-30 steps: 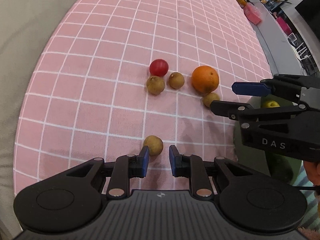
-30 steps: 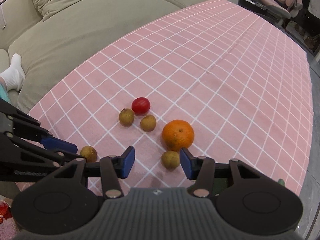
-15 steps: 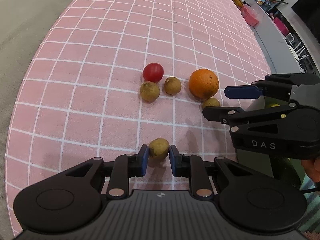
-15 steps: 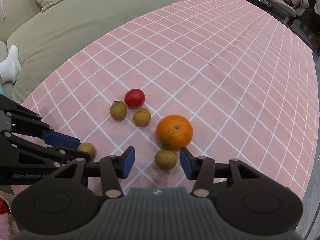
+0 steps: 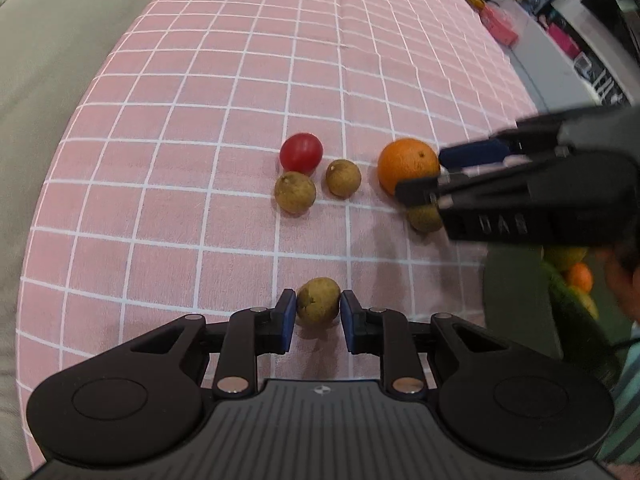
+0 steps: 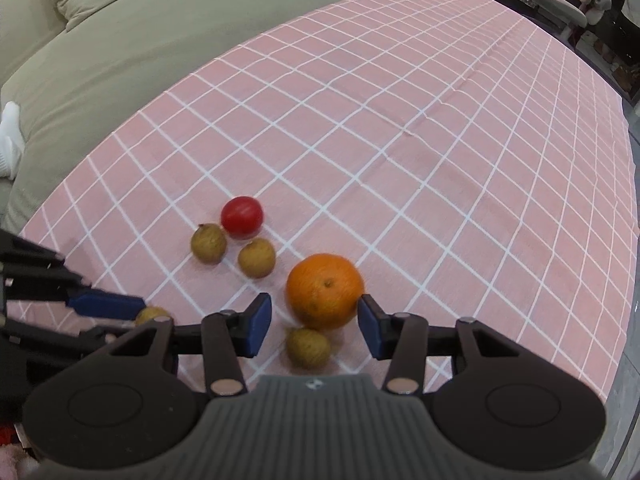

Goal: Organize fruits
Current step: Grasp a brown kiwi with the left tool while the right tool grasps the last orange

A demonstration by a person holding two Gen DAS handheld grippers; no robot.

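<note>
In the left wrist view, a brown longan (image 5: 318,300) is seen gripped between the blue pads of the left claw (image 5: 318,314), resting on the pink checked cloth (image 5: 200,120) of the bench. In the right wrist view that fruit (image 6: 151,315) is mostly hidden behind the left claw (image 6: 106,307). The right claw (image 6: 314,322) is shown spread wide and holding nothing, with an orange (image 6: 324,290) and a longan (image 6: 308,347) between its pads; the left view hides part of that longan (image 5: 424,218). Farther left lie a red tomato (image 6: 242,217) and two more longans (image 6: 208,243) (image 6: 256,258). Fruit in a green container (image 5: 568,276) at the right is visible only in the left view.
</note>
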